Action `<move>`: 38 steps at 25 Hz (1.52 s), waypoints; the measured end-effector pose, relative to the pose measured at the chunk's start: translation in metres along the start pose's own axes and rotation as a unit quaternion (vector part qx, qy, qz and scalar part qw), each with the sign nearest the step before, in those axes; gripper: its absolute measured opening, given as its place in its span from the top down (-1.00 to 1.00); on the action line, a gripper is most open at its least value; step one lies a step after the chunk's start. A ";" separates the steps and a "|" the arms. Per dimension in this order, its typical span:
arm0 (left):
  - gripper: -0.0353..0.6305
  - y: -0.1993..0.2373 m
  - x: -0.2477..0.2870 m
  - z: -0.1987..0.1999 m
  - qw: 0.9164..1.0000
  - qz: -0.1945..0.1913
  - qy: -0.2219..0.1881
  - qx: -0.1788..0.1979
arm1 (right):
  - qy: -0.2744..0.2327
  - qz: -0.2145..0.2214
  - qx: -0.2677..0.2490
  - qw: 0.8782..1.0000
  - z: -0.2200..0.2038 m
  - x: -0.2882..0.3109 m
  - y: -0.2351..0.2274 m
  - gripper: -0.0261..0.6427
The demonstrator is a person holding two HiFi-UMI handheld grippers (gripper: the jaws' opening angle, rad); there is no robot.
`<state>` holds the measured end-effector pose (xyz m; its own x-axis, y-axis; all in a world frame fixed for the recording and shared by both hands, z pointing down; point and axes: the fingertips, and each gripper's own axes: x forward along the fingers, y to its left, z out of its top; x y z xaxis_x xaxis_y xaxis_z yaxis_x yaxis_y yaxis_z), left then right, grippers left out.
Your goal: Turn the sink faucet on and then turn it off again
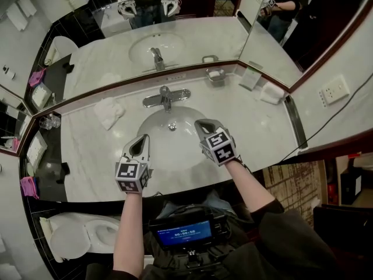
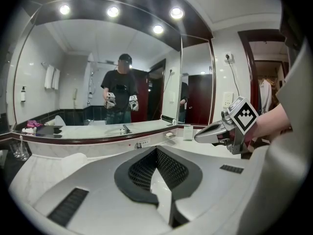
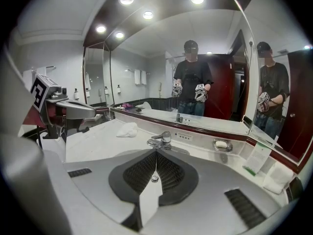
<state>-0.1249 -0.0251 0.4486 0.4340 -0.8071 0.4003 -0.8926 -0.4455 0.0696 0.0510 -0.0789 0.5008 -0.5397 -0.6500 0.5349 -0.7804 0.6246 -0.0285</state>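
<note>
The chrome faucet (image 1: 166, 97) stands at the back of the white sink basin (image 1: 152, 134) with its lever lying flat, and no water shows. My left gripper (image 1: 141, 137) hovers over the basin's front left rim, shut and holding nothing. My right gripper (image 1: 204, 123) hangs over the basin's right side, also shut and empty, a short way in front of the faucet. In the right gripper view the faucet (image 3: 160, 140) sits just beyond the closed jaws of the right gripper (image 3: 156, 153), with the left gripper (image 3: 73, 109) at the left. The left gripper view shows its own closed jaws (image 2: 156, 151) and the right gripper (image 2: 214, 132).
A crumpled white towel (image 1: 109, 111) lies left of the faucet. A soap dish (image 1: 215, 74), a card (image 1: 250, 78) and a folded towel (image 1: 271, 93) sit at the back right. Glasses (image 1: 50, 121) stand at the far left. A mirror (image 1: 175, 34) backs the counter.
</note>
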 end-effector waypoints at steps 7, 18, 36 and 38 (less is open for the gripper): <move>0.89 0.003 0.013 -0.007 1.000 -0.001 0.001 -0.008 | 0.025 0.012 -0.100 0.995 0.002 0.030 0.014 0.57; 0.89 0.014 0.039 -0.022 1.000 0.009 0.003 -0.022 | 0.045 -0.004 -0.362 0.931 0.017 0.102 0.018 0.08; 0.89 0.026 0.073 -0.068 0.999 0.014 0.002 -0.045 | 0.014 0.023 -0.560 0.828 0.006 0.212 0.029 0.07; 0.89 0.028 0.072 -0.072 0.999 0.015 0.003 -0.049 | 0.012 0.025 -0.561 0.827 0.007 0.216 0.031 0.09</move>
<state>-0.1273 -0.0677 0.5447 0.4064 -0.8169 0.4093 -0.9130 -0.3805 0.1471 -0.0925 -0.2031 0.6095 -0.5457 -0.6111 0.5734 0.0335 0.6678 0.7436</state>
